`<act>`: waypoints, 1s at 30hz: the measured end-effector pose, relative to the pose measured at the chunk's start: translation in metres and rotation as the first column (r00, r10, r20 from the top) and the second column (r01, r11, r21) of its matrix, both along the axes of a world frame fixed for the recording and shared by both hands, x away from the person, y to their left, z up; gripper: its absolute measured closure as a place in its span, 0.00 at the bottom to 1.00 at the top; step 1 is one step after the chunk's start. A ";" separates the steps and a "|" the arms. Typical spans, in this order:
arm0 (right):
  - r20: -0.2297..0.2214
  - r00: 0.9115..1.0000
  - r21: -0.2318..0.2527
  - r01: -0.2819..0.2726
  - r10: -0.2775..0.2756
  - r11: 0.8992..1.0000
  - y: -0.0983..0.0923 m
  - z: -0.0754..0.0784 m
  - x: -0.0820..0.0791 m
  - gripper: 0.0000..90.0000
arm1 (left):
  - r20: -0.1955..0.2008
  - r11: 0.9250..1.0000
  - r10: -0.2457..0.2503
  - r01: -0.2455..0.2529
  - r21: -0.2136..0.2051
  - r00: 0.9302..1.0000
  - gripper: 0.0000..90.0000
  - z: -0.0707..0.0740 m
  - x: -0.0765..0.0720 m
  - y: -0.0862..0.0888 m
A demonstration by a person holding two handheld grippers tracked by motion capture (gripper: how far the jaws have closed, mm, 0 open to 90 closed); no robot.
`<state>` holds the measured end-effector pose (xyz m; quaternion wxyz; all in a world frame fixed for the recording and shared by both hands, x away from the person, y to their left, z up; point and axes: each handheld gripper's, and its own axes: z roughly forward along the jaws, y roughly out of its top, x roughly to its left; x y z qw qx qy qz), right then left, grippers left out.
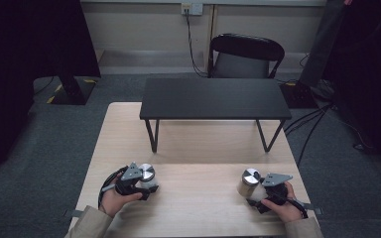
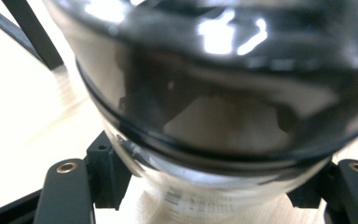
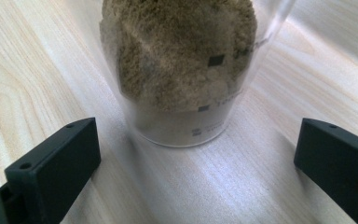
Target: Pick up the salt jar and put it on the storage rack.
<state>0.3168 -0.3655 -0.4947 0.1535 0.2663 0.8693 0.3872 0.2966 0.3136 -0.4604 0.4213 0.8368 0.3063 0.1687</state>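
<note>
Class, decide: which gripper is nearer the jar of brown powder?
Right. The right gripper has open jaws either side of the powder jar; the left gripper, across the table, grips another jar.

Two lidded clear jars (image 1: 148,177) (image 1: 248,183) upright on table; right one holds brown powder.

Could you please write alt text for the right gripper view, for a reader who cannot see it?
A clear plastic jar holding brownish powder stands on a pale wooden table, seen close up. The right tool has its two black jaws wide open on either side of the jar's base, not touching it.
</note>
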 end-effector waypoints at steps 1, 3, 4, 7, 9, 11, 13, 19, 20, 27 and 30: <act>0.000 1.000 0.000 0.000 0.000 1.000 0.000 0.000 0.000 0.00 | -0.001 1.000 -0.003 0.003 0.000 1.000 0.33 0.003 0.001 0.001; 0.000 1.000 0.000 0.000 0.000 1.000 0.000 0.000 0.000 0.00 | 0.003 1.000 -0.004 0.004 0.000 1.000 0.33 0.008 0.001 0.001; 0.000 1.000 0.000 0.000 0.000 1.000 0.000 0.000 0.000 0.00 | 0.001 1.000 -0.004 0.004 -0.001 1.000 0.33 0.010 0.002 0.000; 0.000 1.000 0.000 0.000 0.000 1.000 0.000 0.000 0.000 0.00 | 0.002 1.000 -0.009 0.009 -0.001 1.000 0.33 0.018 0.004 0.000; 0.000 1.000 0.000 0.000 0.000 1.000 0.000 0.000 0.000 0.00 | 0.003 1.000 -0.010 0.010 -0.002 1.000 0.33 0.023 0.005 0.000; 0.000 1.000 0.000 0.000 0.000 1.000 0.000 0.000 0.000 0.00 | 0.005 1.000 -0.012 0.012 -0.007 1.000 0.33 0.029 0.006 0.000; 0.000 1.000 0.000 0.000 0.000 1.000 0.000 0.000 0.000 0.00 | 0.011 1.000 -0.015 0.015 -0.007 1.000 0.33 0.034 0.008 -0.001; 0.000 1.000 0.000 0.001 -0.001 1.000 0.000 0.000 0.000 0.00 | 0.022 1.000 -0.028 0.028 -0.008 0.999 0.33 0.051 0.013 -0.007; 0.000 1.000 0.000 0.001 -0.001 1.000 0.000 0.000 0.000 0.00 | 0.023 0.999 -0.033 0.033 -0.004 0.999 0.33 0.054 0.015 -0.008; 0.000 1.000 0.000 0.001 -0.001 1.000 0.000 0.000 0.000 0.00 | 0.025 0.999 -0.052 0.052 -0.003 0.998 0.33 0.074 0.024 -0.015; 0.000 1.000 0.000 0.001 -0.001 1.000 0.000 0.000 0.000 0.00 | 0.030 0.999 -0.050 0.051 -0.005 0.998 0.33 0.085 0.029 -0.017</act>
